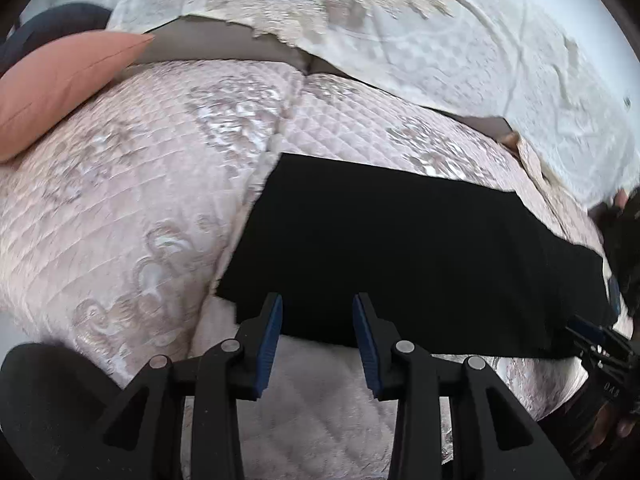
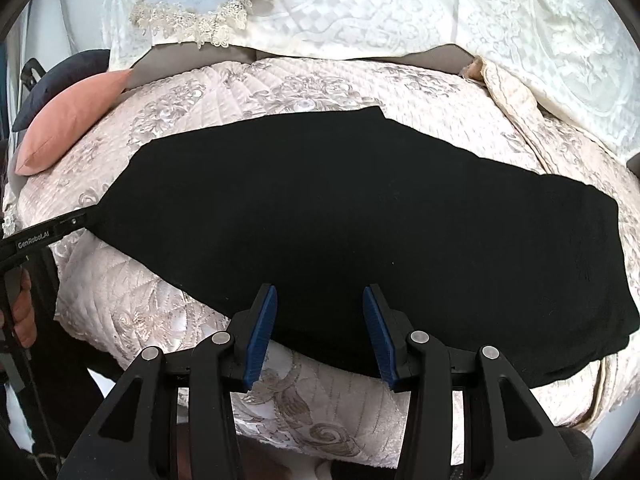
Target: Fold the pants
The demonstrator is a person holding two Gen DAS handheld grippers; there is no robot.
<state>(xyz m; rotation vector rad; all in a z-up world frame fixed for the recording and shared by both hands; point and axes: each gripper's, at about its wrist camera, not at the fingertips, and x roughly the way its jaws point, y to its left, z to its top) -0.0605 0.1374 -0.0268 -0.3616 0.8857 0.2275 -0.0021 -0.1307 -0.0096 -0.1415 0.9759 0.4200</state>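
Black pants (image 2: 360, 220) lie flat across a pink quilted bed cover (image 2: 280, 84), folded lengthwise into one long strip; they also show in the left wrist view (image 1: 400, 248). My left gripper (image 1: 318, 304) is open and empty, its blue pads just over the strip's near left edge. My right gripper (image 2: 320, 296) is open and empty, its fingers over the near edge of the pants towards the middle. The left gripper's tip shows in the right wrist view (image 2: 68, 226) by the strip's left end. The right gripper shows at the right edge of the left wrist view (image 1: 592, 338).
A salmon pillow (image 2: 68, 128) and a dark cushion (image 2: 60, 76) lie at the back left. White lace covers (image 2: 400, 12) hang along the back. The quilt drops off at the near edge (image 2: 320, 432).
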